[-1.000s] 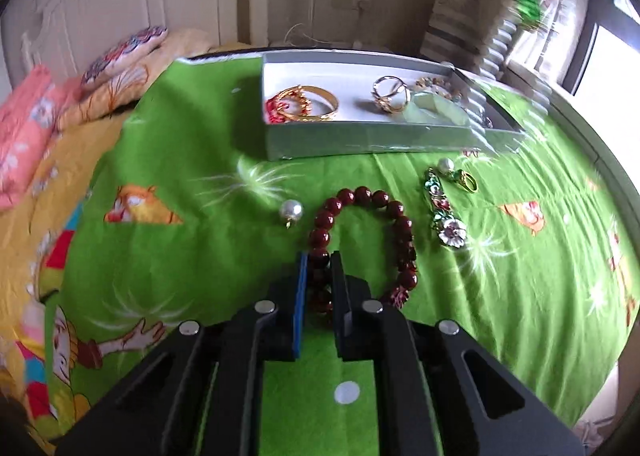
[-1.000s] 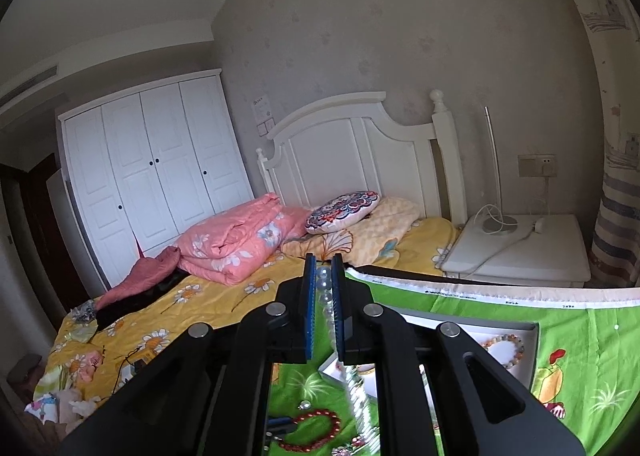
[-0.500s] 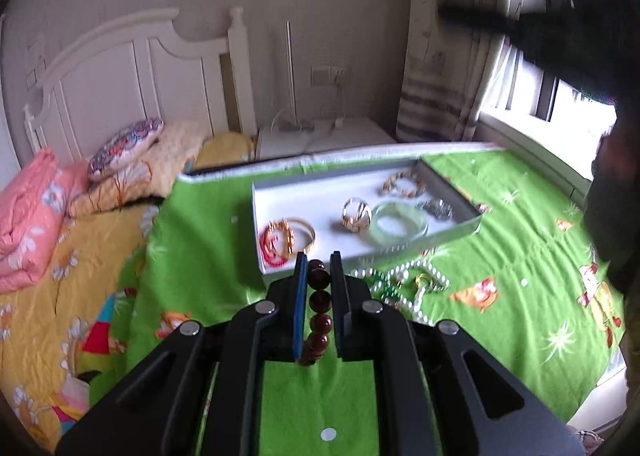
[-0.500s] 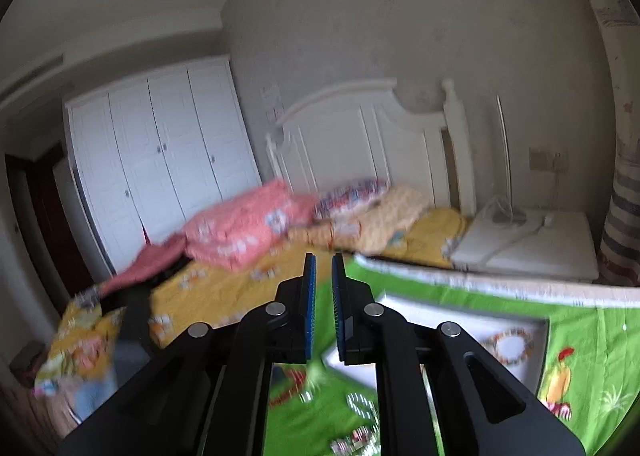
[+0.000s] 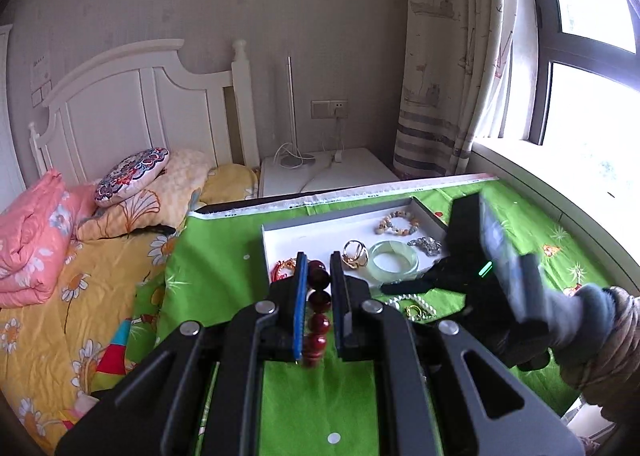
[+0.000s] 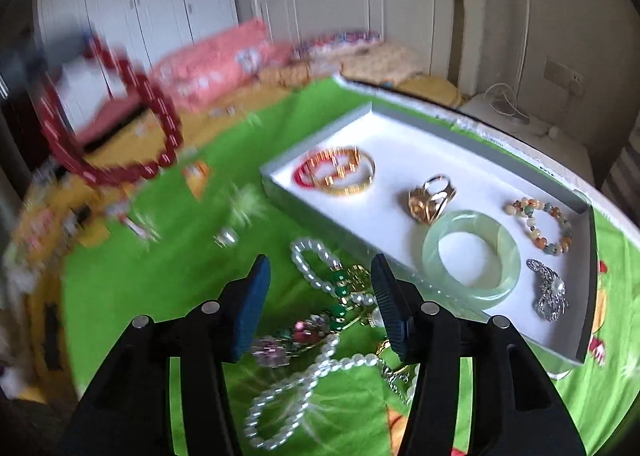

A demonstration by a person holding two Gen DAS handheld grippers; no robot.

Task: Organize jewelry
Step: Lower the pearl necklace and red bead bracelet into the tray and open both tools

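My left gripper [image 5: 318, 268] is shut on a dark red bead bracelet [image 5: 318, 310] and holds it in the air, short of the white jewelry tray [image 5: 320, 230]. The bracelet shows blurred at the upper left of the right wrist view [image 6: 116, 124]. My right gripper [image 6: 320, 276] is open and empty, low over a pile of pearl strands and green-stone jewelry [image 6: 328, 296] on the green cloth beside the tray [image 6: 400, 132]. The tray holds a gold and red bangle [image 6: 340, 172], a gold ring [image 6: 432, 200], a pale green jade bangle [image 6: 472, 256], a mixed bead bracelet [image 6: 540, 224] and a silver brooch [image 6: 550, 292].
A loose pearl earring [image 6: 226, 236] lies on the green cloth [image 6: 160, 264] left of the pile. The right gripper's body [image 5: 488, 256] crosses the tray's right end in the left wrist view. Pillows, a headboard and a white nightstand [image 5: 332, 172] lie behind.
My left gripper has lifted the red bead bracelet off the cloth. My right gripper has swung down over the pearl pile and opened.
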